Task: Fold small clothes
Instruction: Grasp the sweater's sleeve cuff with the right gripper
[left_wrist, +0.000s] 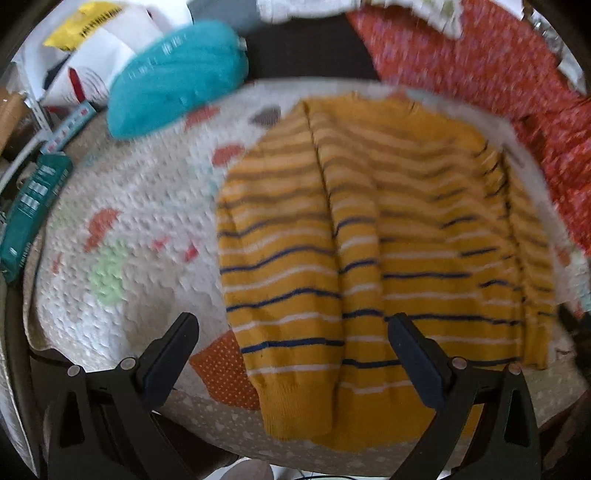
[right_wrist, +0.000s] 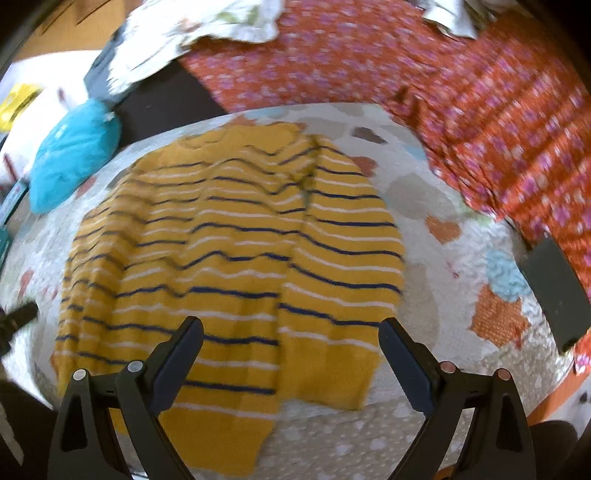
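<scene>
so the sweater (left_wrist: 388, 266) lies flat on the quilt (left_wrist: 140, 229), sleeves folded in. left gripper (left_wrist: 293, 354) & right gripper (right_wrist: 291, 354) both gape, holding nothing. soft, floppy knit prob; grab the hem corners.

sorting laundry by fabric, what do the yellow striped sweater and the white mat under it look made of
The yellow striped sweater looks like knitted yarn, matte, with ribbed cuffs and hem. The white mat looks like quilted cloth, puckered and bumpy, with coloured patches; the fibres can't be told.

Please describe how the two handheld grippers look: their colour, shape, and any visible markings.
Both the left gripper and the right gripper are matte black plastic, with two angled triangular arms carrying flat dark pads. Round silver and copper-coloured pins mark the joints. No cables, lettering or sleeves show.
</scene>
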